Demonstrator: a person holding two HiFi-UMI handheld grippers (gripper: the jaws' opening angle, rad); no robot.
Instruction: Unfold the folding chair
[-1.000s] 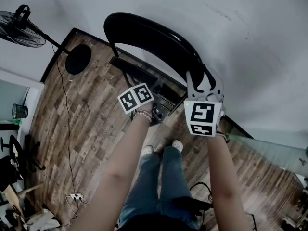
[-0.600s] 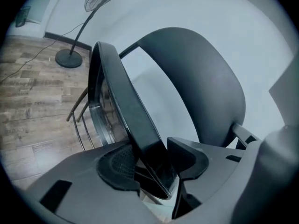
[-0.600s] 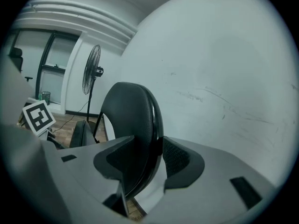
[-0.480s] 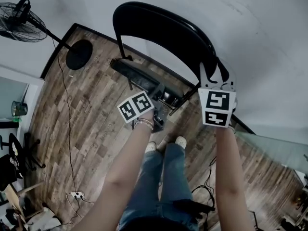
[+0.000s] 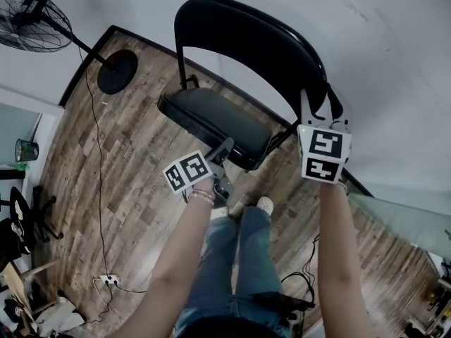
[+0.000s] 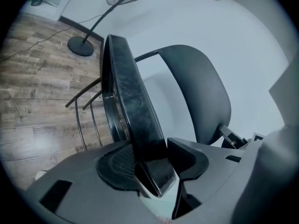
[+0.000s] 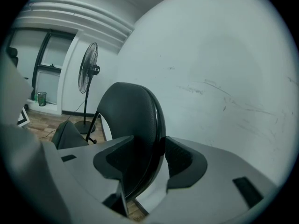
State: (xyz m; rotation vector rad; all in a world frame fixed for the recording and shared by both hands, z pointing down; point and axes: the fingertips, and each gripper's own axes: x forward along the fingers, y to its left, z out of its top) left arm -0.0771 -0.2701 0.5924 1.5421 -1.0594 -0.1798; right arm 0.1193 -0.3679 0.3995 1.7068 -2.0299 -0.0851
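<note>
A black folding chair (image 5: 243,62) stands on the wooden floor (image 5: 120,167), close to the white wall (image 5: 380,55) and just past the person's legs (image 5: 236,259); its seat (image 5: 211,122) is swung out toward the person, and its round backrest (image 5: 246,41) stands up at the far side. The left tongs (image 5: 223,150) are clamped on the near edge of the seat; in the left gripper view the seat (image 6: 124,87) runs edge-on between the two jaws, with a pad on each side of it. The right tongs (image 5: 316,113) are clamped on the right rim of the backrest, up high; in the right gripper view the backrest (image 7: 126,120) sits between the jaws, and both pads press on it. A standing fan (image 5: 32,28) is at the far left by the wall, well apart from the chair; a thin cord (image 5: 99,189) lies along the floor on the left.
</note>
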